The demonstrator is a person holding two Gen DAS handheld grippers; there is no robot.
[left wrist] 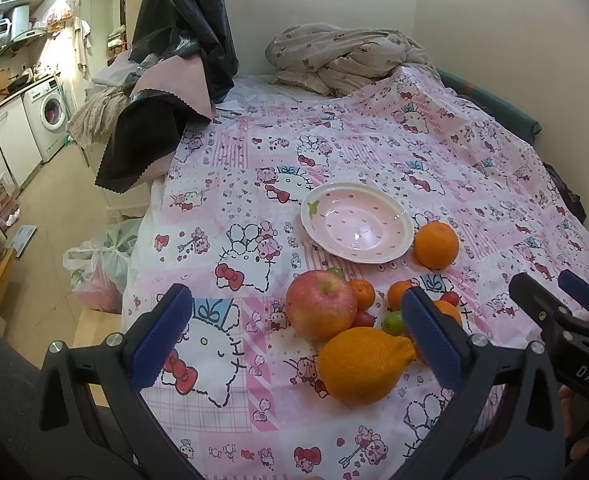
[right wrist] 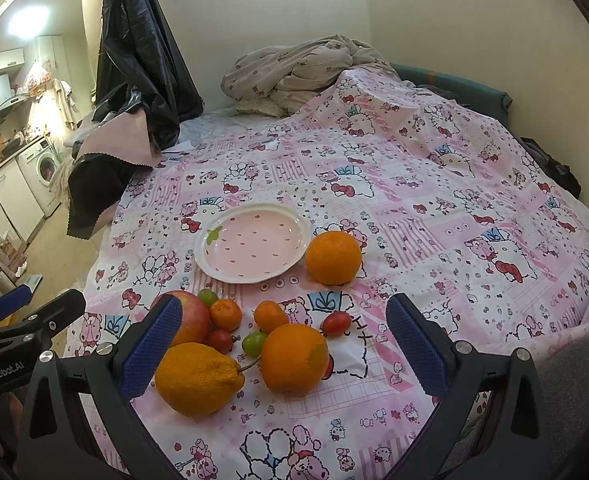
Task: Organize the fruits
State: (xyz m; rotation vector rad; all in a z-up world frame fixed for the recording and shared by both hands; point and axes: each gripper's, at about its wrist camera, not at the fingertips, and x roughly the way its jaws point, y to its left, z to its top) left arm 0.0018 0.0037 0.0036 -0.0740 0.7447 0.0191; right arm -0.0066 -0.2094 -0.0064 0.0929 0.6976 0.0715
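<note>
Holding both tools spread and empty, you have the left gripper (left wrist: 294,336) hovering just short of the fruit pile and the right gripper (right wrist: 286,344) likewise released, its blue pads framing the same cluster. Between your right fingers lie the bumpy orange citrus with a pointed neck (right wrist: 198,378) and the smooth round orange (right wrist: 294,358); just beyond them sit two small tangerines (right wrist: 225,314), red cherry tomatoes (right wrist: 335,323), little green fruits (right wrist: 253,343) and, ahead to the left, the red-and-yellow apple (right wrist: 192,318). Further ahead rests the empty pink strawberry-print plate with a white rim (right wrist: 254,242), with a second round orange (right wrist: 333,257) touching or just beside its right edge. Round fruit will likely roll if you nudge it while closing on a neighbour, since the pieces touch one another. Tomatoes could split under a hard squeeze. Beneath everything is a pink cartoon-cat plastic cloth (right wrist: 434,216) spread over what looks like a bed, so the soft, uneven surface may tip the plate as weight is added. Behind lie a crumpled beige blanket (right wrist: 294,76) and hanging black plastic sheeting (right wrist: 134,52); a washing machine (left wrist: 52,114) stands far left.
</note>
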